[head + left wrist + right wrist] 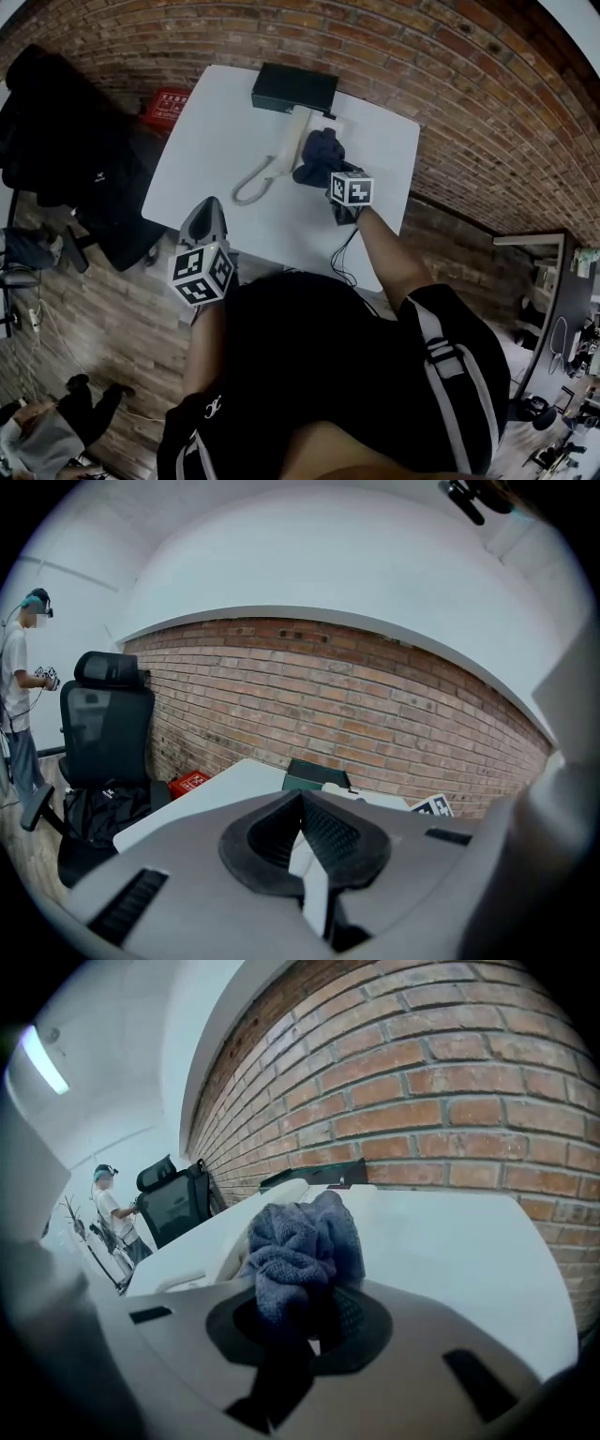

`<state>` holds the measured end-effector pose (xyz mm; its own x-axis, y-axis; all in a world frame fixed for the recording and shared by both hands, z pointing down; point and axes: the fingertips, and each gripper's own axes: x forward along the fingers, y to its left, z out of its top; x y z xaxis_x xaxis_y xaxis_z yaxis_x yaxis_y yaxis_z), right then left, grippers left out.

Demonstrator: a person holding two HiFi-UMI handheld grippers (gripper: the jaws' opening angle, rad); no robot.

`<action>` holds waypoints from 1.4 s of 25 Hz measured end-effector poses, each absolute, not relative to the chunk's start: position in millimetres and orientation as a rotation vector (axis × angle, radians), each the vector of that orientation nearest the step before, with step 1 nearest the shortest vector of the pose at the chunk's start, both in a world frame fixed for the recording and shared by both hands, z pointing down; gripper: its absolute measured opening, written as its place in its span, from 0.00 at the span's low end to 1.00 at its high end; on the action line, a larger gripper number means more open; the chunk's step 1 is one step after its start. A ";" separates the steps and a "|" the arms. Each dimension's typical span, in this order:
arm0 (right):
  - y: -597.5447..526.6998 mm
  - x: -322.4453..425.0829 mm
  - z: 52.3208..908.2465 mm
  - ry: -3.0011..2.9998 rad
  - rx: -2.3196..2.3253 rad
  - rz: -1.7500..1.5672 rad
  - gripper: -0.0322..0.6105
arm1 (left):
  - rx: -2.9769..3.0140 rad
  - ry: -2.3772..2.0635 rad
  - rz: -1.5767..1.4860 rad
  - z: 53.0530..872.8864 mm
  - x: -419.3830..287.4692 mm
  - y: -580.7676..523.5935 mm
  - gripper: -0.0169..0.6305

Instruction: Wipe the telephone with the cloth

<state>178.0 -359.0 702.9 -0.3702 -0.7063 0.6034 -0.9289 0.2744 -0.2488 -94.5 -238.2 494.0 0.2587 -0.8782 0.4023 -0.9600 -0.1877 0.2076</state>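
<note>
A white telephone (300, 127) lies on the white table (211, 141), its coiled cord (251, 184) trailing toward the near left. My right gripper (330, 171) is shut on a bunched dark blue cloth (319, 155), which rests at the phone's right side. In the right gripper view the cloth (302, 1246) bulges out of the shut gripper (305, 1312), with the phone's white body (274, 1196) just behind it. My left gripper (208, 204) hovers over the table's near left edge, shut and holding nothing. In its own view the left gripper (302, 801) points at the phone (354, 795).
A black box (293, 88) sits at the table's far edge behind the phone. A black office chair draped with a jacket (70, 141) and a red box (167, 105) stand left of the table. A cable (342, 255) hangs off the near edge. A person (19, 700) stands far off.
</note>
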 end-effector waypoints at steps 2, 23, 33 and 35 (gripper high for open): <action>-347.7 171.4 709.5 -2.175 1.472 0.813 0.11 | 2.125 -1.670 0.265 493.8 -93.7 -238.6 0.03; -337.5 118.0 722.5 -2.085 1.163 0.289 0.11 | 2.128 -1.679 0.275 490.4 -75.8 -237.9 0.03; -376.7 138.3 716.2 -2.083 1.193 0.381 0.11 | 2.079 -1.717 0.267 494.6 -88.4 -229.2 0.03; -379.5 138.1 714.5 -2.091 1.171 0.402 0.11 | 2.067 -1.724 0.261 496.7 -90.4 -226.5 0.03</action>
